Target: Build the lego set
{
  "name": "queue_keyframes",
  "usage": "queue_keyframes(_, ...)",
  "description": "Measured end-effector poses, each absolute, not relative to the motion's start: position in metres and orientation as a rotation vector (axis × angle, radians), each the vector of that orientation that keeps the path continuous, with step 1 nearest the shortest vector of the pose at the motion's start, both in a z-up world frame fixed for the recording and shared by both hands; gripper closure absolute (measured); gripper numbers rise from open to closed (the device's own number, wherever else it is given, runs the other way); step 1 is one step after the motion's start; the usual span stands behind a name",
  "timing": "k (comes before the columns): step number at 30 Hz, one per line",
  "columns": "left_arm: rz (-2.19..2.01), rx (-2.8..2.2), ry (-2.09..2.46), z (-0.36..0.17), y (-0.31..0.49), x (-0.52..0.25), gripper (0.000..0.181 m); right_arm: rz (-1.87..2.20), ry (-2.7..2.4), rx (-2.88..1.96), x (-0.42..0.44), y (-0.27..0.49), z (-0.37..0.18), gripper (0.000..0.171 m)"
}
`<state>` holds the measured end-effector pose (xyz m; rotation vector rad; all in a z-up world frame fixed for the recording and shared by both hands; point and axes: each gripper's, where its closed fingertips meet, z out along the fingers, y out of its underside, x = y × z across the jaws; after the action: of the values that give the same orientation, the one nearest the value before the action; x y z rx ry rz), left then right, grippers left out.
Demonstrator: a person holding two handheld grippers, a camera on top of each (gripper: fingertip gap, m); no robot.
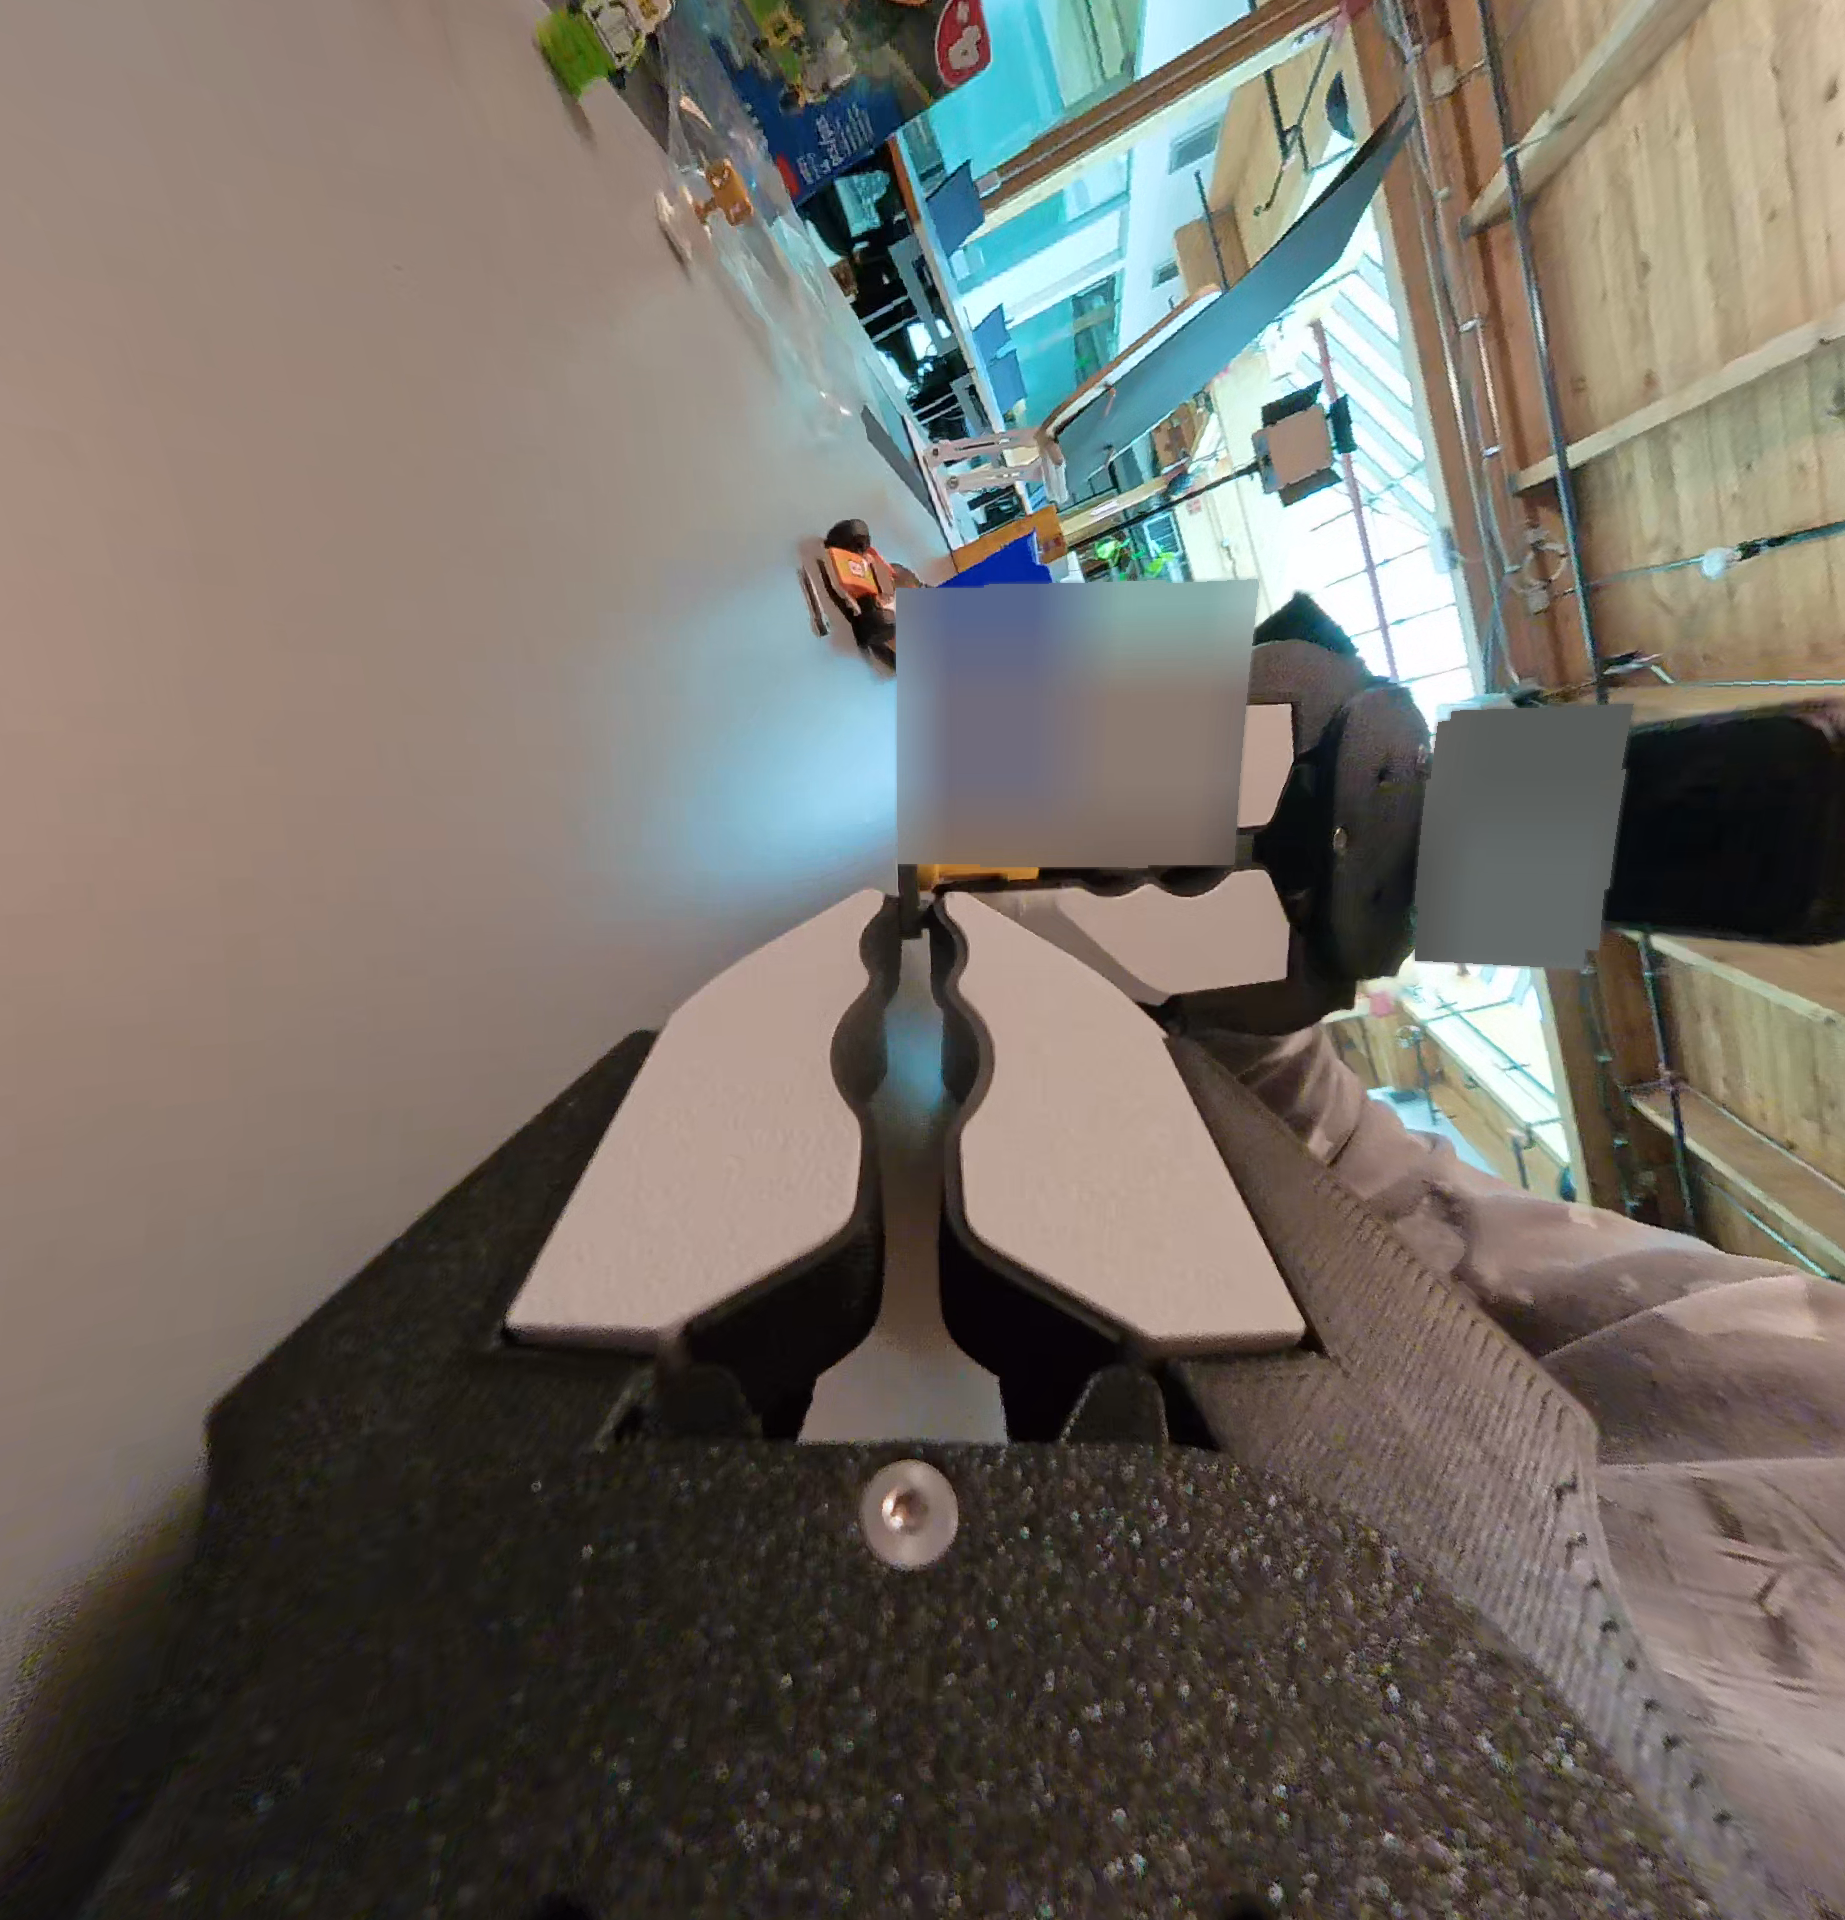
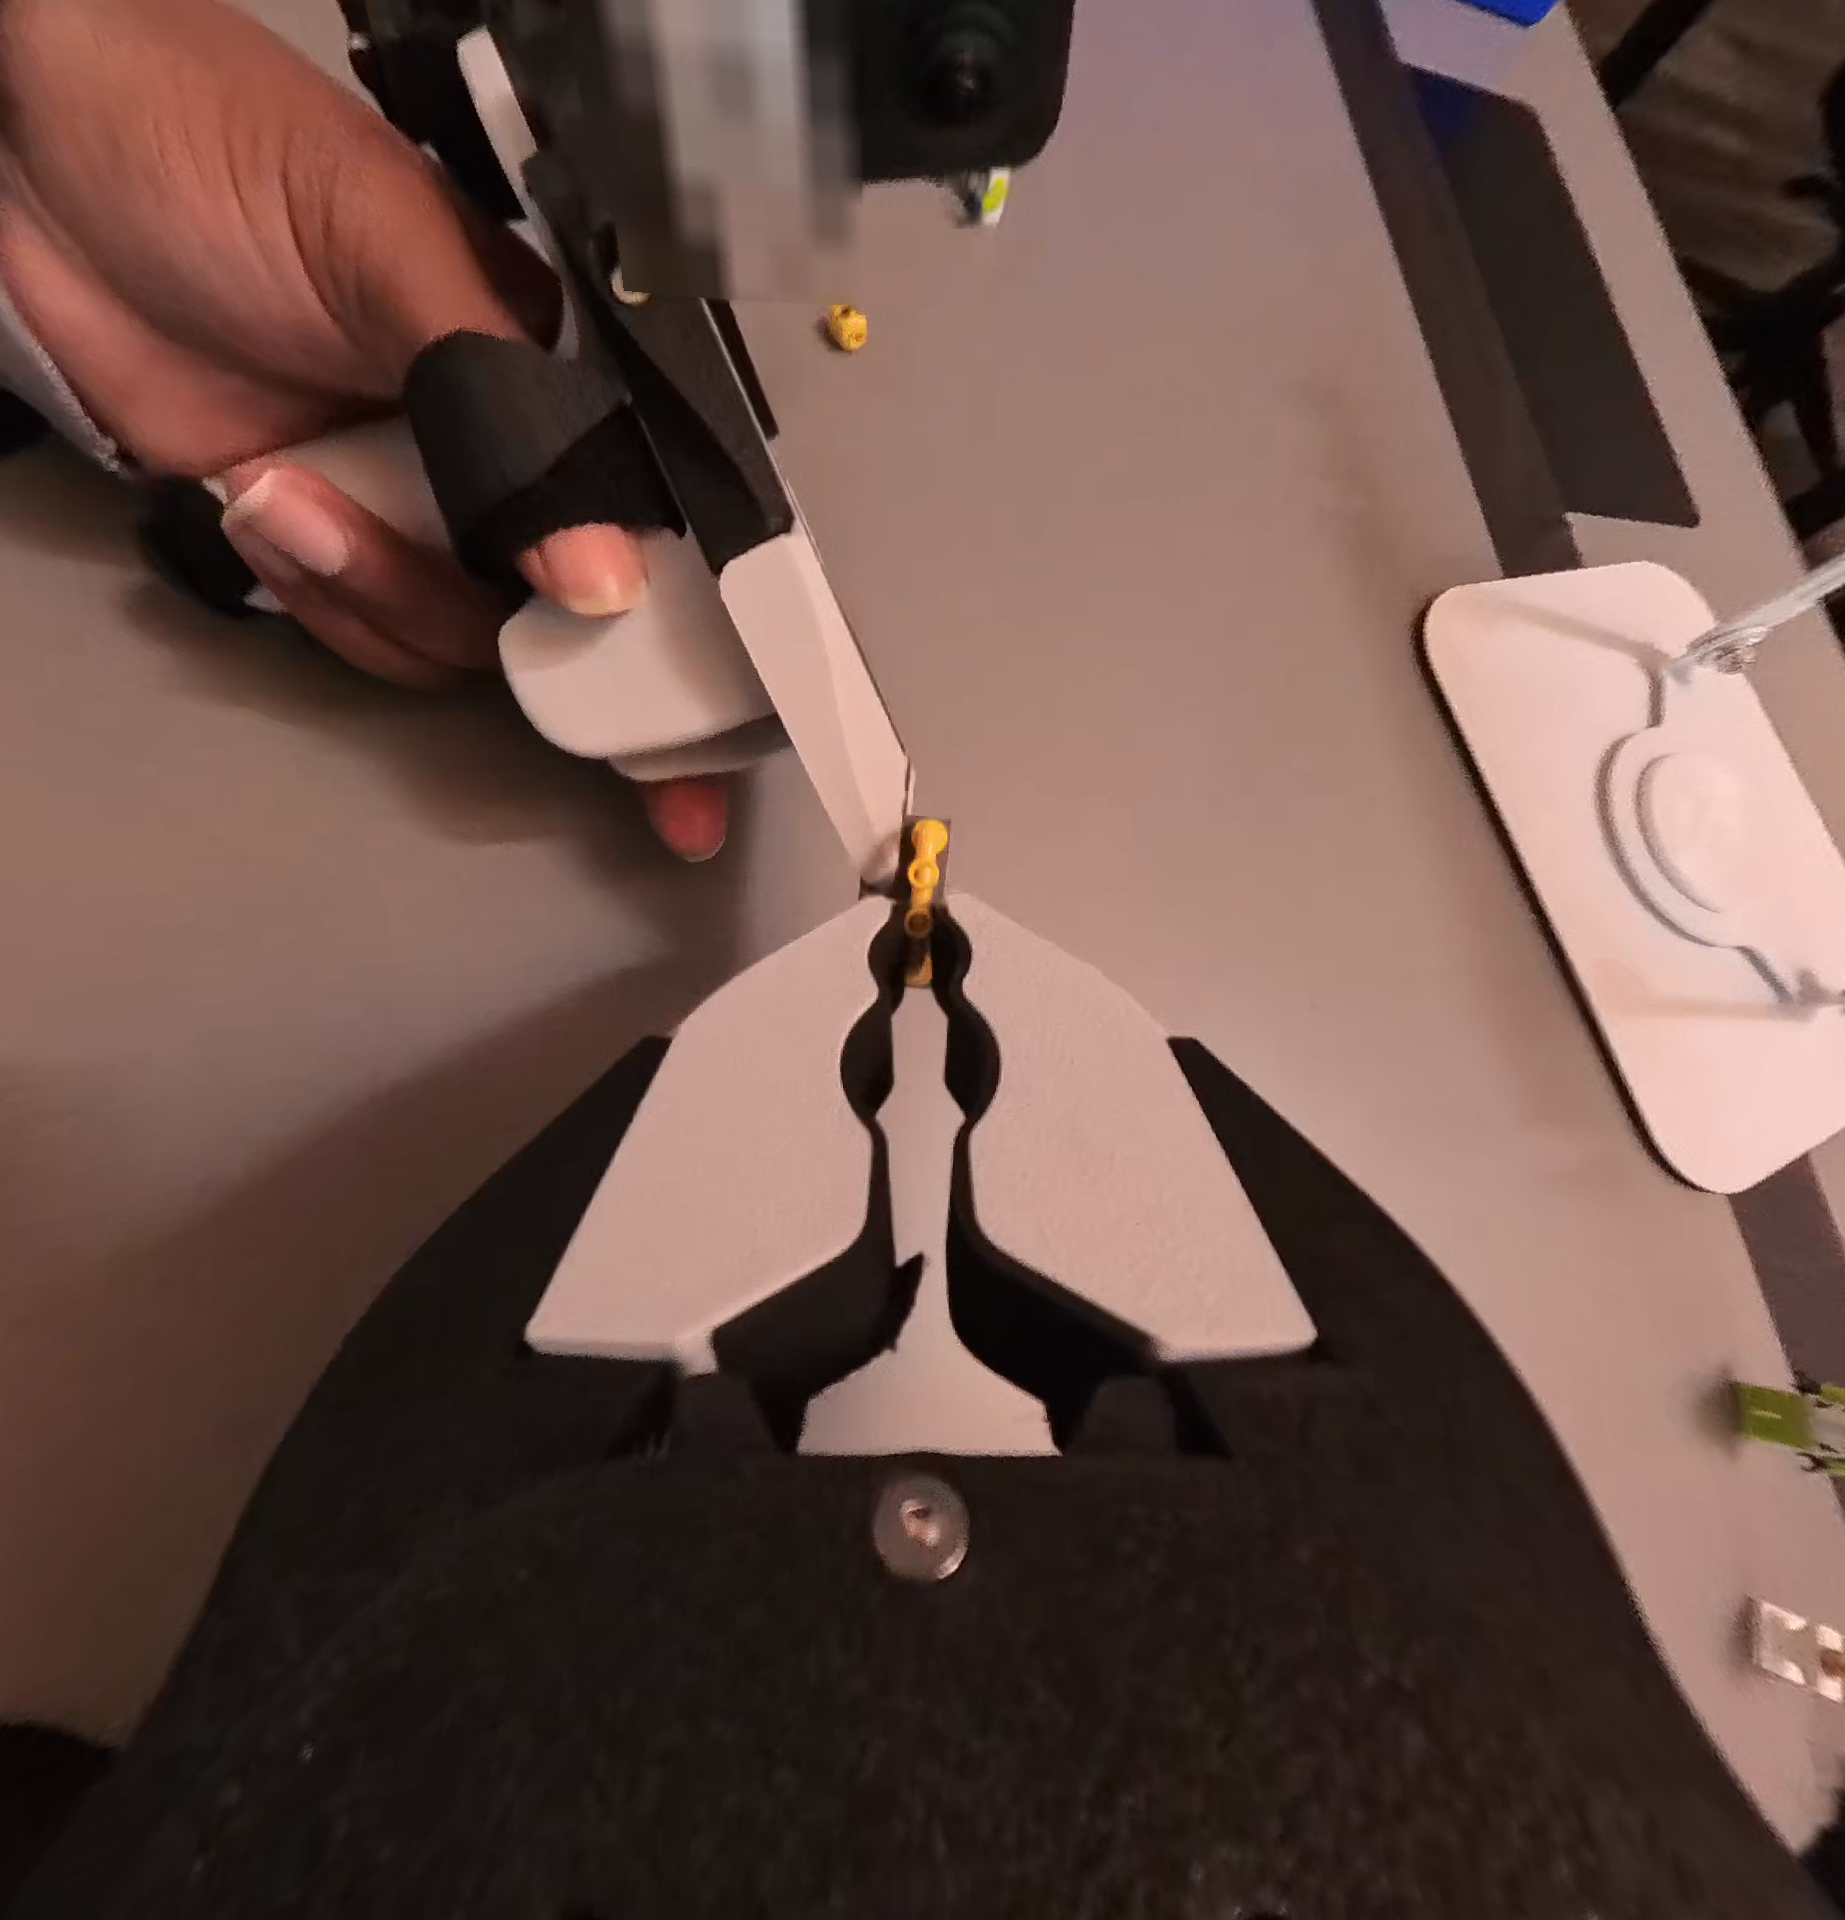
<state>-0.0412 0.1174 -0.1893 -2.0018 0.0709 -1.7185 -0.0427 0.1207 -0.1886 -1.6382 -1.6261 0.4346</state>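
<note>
Right hand-held gripper (image 2: 920, 940) pinches a yellow lego piece (image 2: 922, 883) (left hand-held gripper (image 2: 882, 831) touching it).

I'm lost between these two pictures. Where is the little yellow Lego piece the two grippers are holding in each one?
Left wrist view: the yellow Lego piece peeks out just below the blurred patch, beyond the left gripper tips.
Right wrist view: it sits mid-frame, pinched at the right gripper tips, the other gripper's finger touching it.
Shared landmark: the grey table.
</note>
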Motion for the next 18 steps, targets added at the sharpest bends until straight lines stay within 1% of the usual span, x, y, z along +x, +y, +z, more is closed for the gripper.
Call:
queue_keyframes(1, -1.694, -2.005, 0.076, -0.190, 0.119, -0.043, 0.176, 0.446, -1.636, -1.662, -0.040, 0.122, -0.190, 0.167)
queue_keyframes(4, -1.541, -2.022, 0.117, -0.193, 0.130, -0.056, 0.168, 0.468, -1.726, -1.772, -0.023, 0.125, -0.206, 0.167)
queue_keyframes(10, -1.377, -2.012, 0.186, -0.193, 0.139, -0.067, 0.170, 0.461, -1.885, -1.853, -0.010, 0.129, -0.241, 0.167)
queue_keyframes(15, -1.395, -1.999, 0.186, -0.194, 0.139, -0.065, 0.172, 0.491, -1.902, -1.833, -0.012, 0.133, -0.242, 0.166)
queue_keyframes(18, -1.421, -1.992, 0.178, -0.193, 0.138, -0.064, 0.172, 0.501, -1.873, -1.828, -0.012, 0.134, -0.240, 0.156)
